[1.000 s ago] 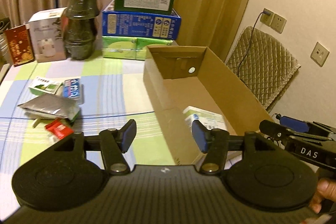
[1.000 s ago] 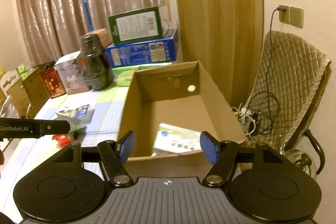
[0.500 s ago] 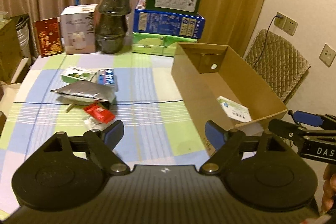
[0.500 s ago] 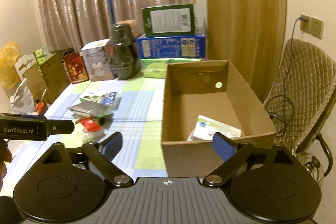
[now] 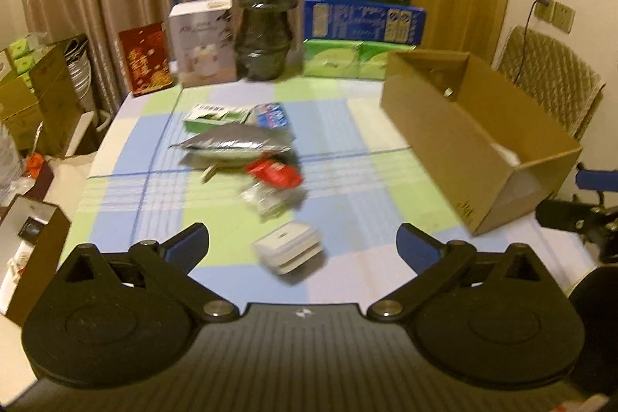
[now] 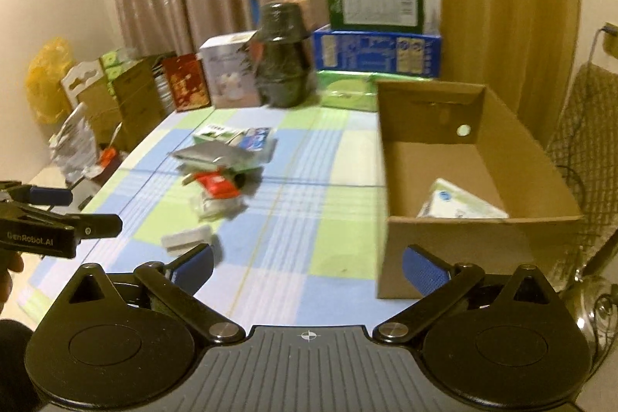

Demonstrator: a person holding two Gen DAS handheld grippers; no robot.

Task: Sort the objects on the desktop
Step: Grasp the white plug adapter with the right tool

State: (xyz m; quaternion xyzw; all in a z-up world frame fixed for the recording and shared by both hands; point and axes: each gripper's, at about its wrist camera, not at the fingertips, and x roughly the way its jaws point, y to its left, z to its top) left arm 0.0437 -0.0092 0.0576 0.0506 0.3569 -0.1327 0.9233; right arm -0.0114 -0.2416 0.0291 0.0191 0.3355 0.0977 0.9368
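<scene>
Cardboard box point(image 6: 455, 242), rectangular, on checked tablecloth point(image 6: 293, 219)

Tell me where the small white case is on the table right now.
The small white case lies on the checked tablecloth, nearest the cameras, just in front of the clear wrapper and red packet, left of the cardboard box.

Both tools look alike — the left gripper point(image 5: 303, 244) and right gripper point(image 6: 308, 267) each have a black ribbed body, two round black discs, silver pivot screws and blue pads on black fingers point(image 6: 425, 270). White lettering marks the left gripper's side — "GenRobot.AI".
</scene>
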